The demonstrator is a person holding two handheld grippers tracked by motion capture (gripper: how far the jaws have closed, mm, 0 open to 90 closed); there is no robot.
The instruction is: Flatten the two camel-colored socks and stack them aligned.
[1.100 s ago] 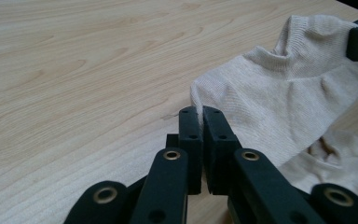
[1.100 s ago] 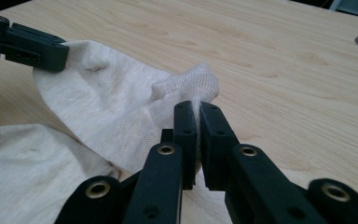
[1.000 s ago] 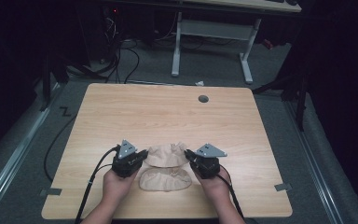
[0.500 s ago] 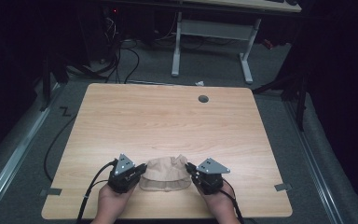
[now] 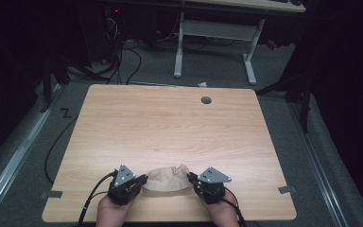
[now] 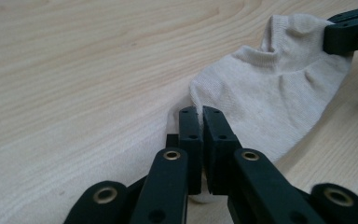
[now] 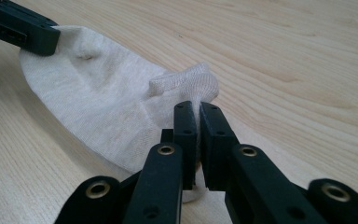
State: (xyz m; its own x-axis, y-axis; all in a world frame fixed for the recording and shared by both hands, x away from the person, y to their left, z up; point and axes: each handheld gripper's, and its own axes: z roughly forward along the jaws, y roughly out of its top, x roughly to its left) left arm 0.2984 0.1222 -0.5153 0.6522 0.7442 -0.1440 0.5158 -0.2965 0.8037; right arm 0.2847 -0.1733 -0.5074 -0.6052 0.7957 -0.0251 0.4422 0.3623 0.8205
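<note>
Both tongs, left (image 6: 200, 114) and right (image 7: 198, 109), each clamped on sock (image 5: 166, 179) ends.

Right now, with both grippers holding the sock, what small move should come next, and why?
Probably lower it flat onto the table and open both jaws. The left gripper and right gripper pinch opposite ends of the beige sock, already spread near the table's front edge.

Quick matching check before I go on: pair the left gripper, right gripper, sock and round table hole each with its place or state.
1 left gripper
2 right gripper
3 sock
4 table hole

a far edge of the table
b shut on the sock's cuff end
c held between both grippers
d shut on the sock's toe end

Pairs: 1-d, 2-b, 3-c, 4-a
</note>
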